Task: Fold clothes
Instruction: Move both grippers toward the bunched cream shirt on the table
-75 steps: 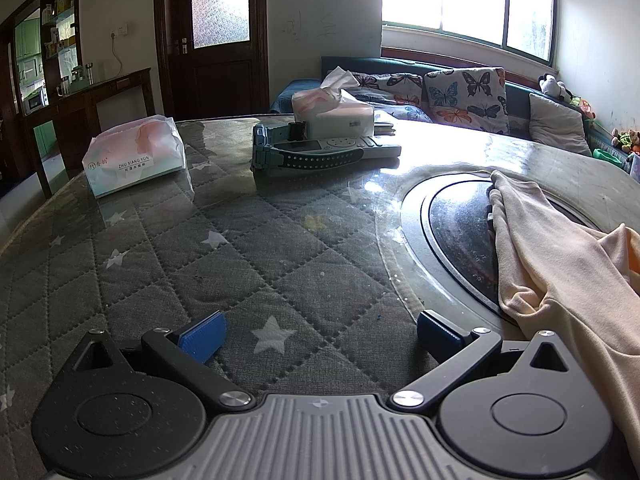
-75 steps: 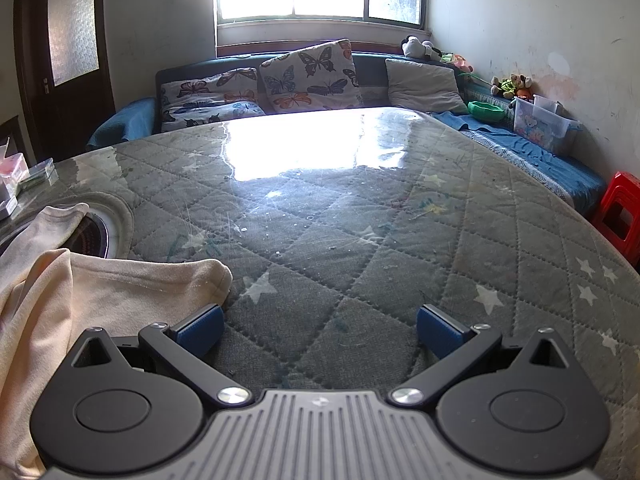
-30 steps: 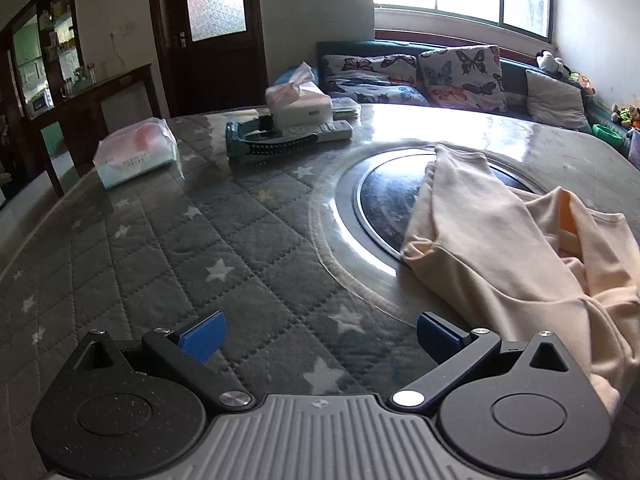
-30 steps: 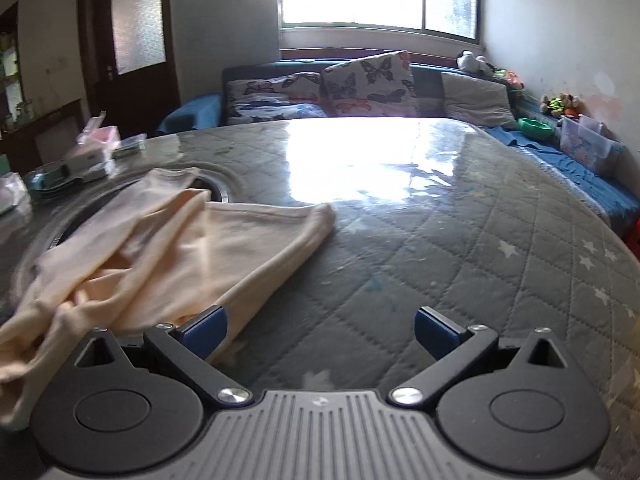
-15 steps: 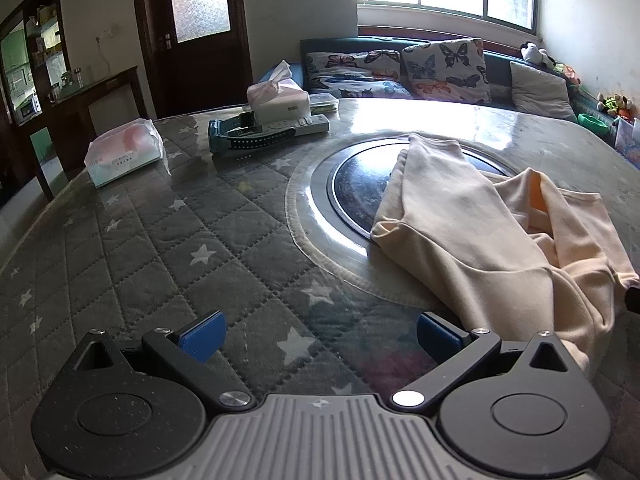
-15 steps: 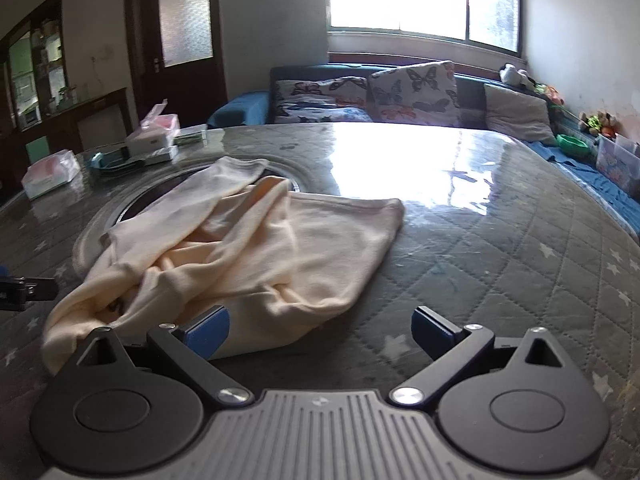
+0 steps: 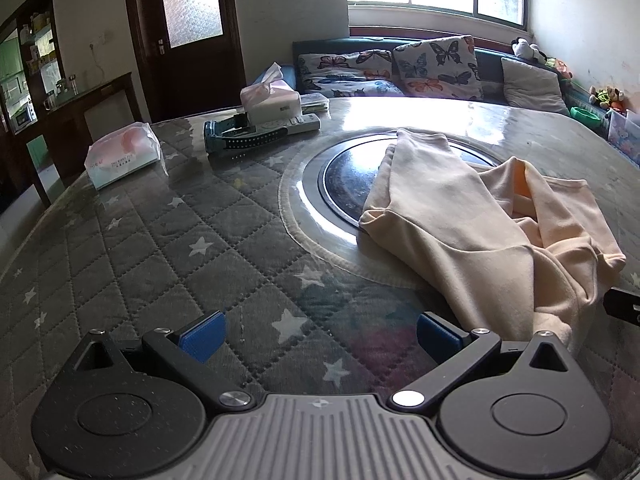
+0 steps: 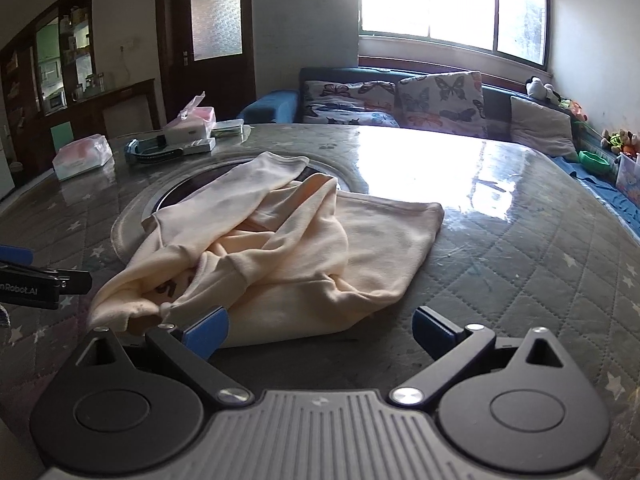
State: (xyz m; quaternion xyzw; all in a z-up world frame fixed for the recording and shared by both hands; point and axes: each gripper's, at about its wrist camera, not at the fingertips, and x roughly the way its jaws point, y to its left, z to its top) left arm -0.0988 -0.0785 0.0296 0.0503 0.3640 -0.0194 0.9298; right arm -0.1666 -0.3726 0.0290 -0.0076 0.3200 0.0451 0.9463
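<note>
A crumpled pale peach garment [image 7: 480, 216] [image 8: 288, 248] lies bunched on the round table, partly over the dark glass turntable [image 7: 352, 176]. My left gripper [image 7: 318, 334] is open above the quilted cover, the garment's near edge just right of its right finger. In the right wrist view my right gripper [image 8: 320, 330] is open, its left finger beside the garment's near hem, nothing between the fingers. The left gripper's fingers [image 8: 36, 280] show at the left edge there.
A tissue pack [image 7: 122, 154], a tissue box [image 7: 270, 98], a remote and a teal device [image 7: 240, 136] sit at the table's far left. A sofa with butterfly cushions [image 8: 400, 100] stands behind, and a dark door [image 7: 192, 28] and sideboard to the left.
Both grippers have drawn back and risen, so the whole garment now shows in each view. They stay open. The garment has not moved.
</note>
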